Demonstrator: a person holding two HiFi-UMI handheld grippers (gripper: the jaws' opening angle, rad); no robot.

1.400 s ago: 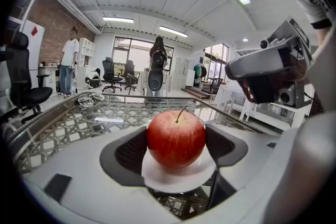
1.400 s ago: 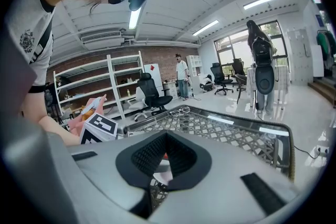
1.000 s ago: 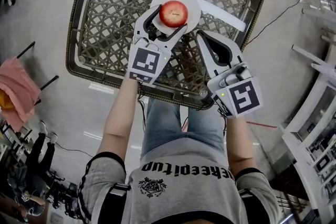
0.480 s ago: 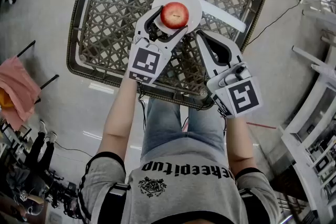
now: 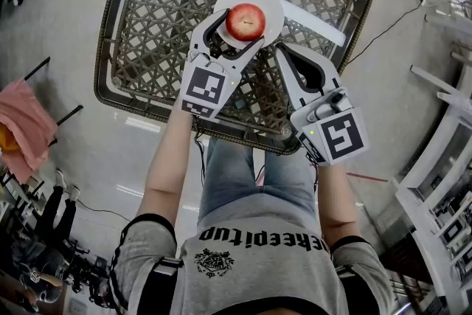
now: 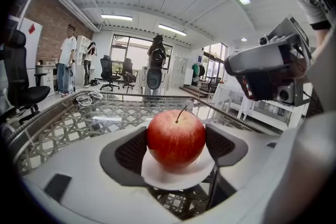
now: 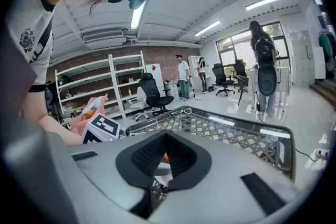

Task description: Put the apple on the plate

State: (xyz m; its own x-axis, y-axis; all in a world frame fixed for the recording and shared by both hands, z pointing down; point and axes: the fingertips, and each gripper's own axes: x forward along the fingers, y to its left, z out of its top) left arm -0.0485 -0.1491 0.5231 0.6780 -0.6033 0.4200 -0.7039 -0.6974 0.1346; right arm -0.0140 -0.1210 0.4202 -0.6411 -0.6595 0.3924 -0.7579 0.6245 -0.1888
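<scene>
A red apple [image 5: 245,21] rests on a small white plate [image 5: 269,0] at the far middle of a glass-topped wicker table [image 5: 147,48]. My left gripper [image 5: 237,30] is shut on the apple, one pad on each side. In the left gripper view the apple [image 6: 176,136] stands upright, stem up, on the plate [image 6: 178,180] between the black pads [image 6: 131,150]. My right gripper [image 5: 287,55] hovers just right of the plate, shut on nothing. In the right gripper view a sliver of the apple [image 7: 165,157] shows past its jaws.
A pink cloth [image 5: 26,125] lies on the floor at the left. A cable [image 5: 383,18] runs along the floor on the right, near white shelving [image 5: 442,158]. People [image 6: 67,65] and office chairs [image 6: 108,72] stand far off in the room.
The left gripper and the apple have shifted very slightly to the right over the plate. The right gripper has not moved.
</scene>
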